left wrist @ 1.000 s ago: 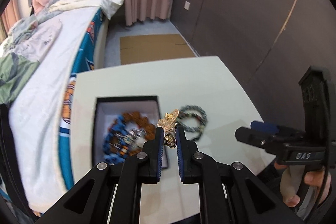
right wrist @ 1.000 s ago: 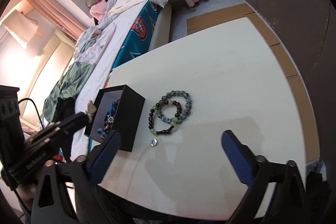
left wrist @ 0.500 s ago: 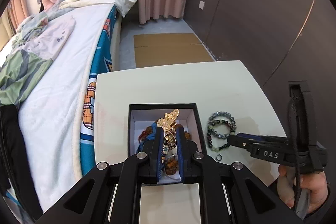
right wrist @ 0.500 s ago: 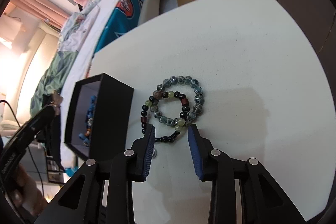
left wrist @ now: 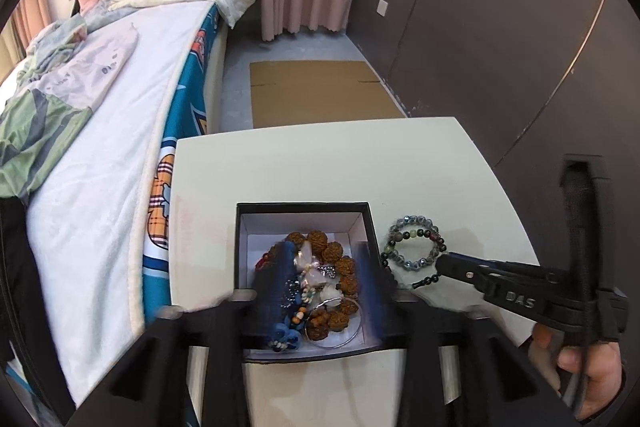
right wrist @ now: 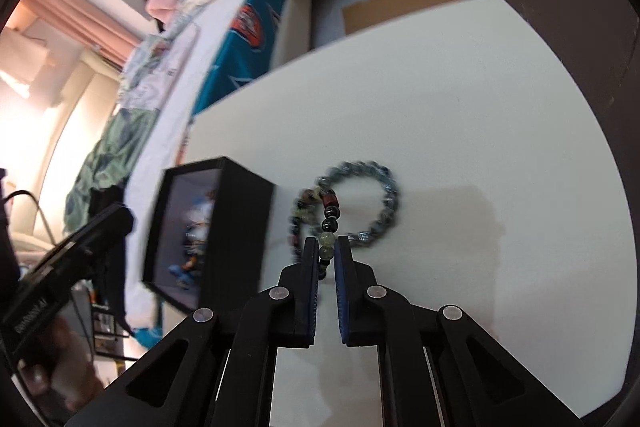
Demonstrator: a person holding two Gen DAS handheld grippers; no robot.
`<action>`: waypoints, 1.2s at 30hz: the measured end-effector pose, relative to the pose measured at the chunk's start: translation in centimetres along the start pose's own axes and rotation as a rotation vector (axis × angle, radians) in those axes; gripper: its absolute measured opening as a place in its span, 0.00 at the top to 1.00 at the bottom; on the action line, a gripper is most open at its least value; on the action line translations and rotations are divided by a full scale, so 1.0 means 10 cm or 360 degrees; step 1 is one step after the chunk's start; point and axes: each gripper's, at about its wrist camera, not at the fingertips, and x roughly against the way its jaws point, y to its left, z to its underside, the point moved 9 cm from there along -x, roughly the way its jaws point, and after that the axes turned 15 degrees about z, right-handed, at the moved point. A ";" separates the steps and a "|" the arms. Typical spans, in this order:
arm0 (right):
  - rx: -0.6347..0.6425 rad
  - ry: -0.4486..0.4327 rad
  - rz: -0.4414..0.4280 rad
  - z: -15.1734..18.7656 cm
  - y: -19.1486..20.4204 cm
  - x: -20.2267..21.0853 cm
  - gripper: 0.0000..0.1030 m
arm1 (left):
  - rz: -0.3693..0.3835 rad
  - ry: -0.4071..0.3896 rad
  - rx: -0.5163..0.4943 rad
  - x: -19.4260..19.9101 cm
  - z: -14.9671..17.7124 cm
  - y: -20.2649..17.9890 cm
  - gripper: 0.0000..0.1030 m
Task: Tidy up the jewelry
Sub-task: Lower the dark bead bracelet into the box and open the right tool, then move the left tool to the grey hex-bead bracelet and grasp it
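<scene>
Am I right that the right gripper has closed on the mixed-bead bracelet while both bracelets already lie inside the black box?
Not quite. The right gripper is shut on the mixed-bead bracelet, but both it and the grey bead bracelet lie on the white table, beside the black box, as the right wrist view shows.

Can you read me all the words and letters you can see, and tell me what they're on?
"DAS": raised letters on the black arm of the right tool.
Left tool: raised lettering on its black side, too blurred to read.
Bed sheet: an orange badge, its letters too small to read.
Nothing else carries writing.
</scene>
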 end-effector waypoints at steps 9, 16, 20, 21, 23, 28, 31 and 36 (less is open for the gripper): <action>0.0075 -0.0187 -0.0106 -0.08 0.30 0.40 0.91 | -0.0021 -0.0058 0.0002 0.21 0.08 0.10 0.32; 0.0112 -0.0300 -0.0215 -0.14 0.60 0.63 0.91 | -0.0042 -0.0087 0.0015 0.40 0.14 0.22 0.32; 0.0143 -0.0358 -0.0253 -0.16 0.78 0.72 0.91 | -0.0058 -0.0102 0.0033 0.51 0.18 0.34 0.32; 0.0154 -0.0377 -0.0266 -0.17 0.85 0.75 0.91 | -0.0060 -0.0105 0.0040 0.53 0.19 0.36 0.32; 0.0172 -0.0403 -0.0280 -0.17 0.91 0.78 0.91 | -0.0065 -0.0111 0.0053 0.58 0.21 0.42 0.32; 0.0250 -0.0379 -0.0295 -0.16 1.14 0.67 0.89 | -0.0085 -0.0121 0.0055 0.69 0.25 0.50 0.32; 0.0266 -0.0264 -0.0264 -0.12 1.24 0.51 0.60 | -0.0095 -0.0127 0.0060 0.75 0.25 0.52 0.32; 0.0235 -0.0321 -0.0260 -0.13 1.16 0.59 0.38 | -0.0096 -0.0133 0.0051 0.79 0.25 0.50 0.32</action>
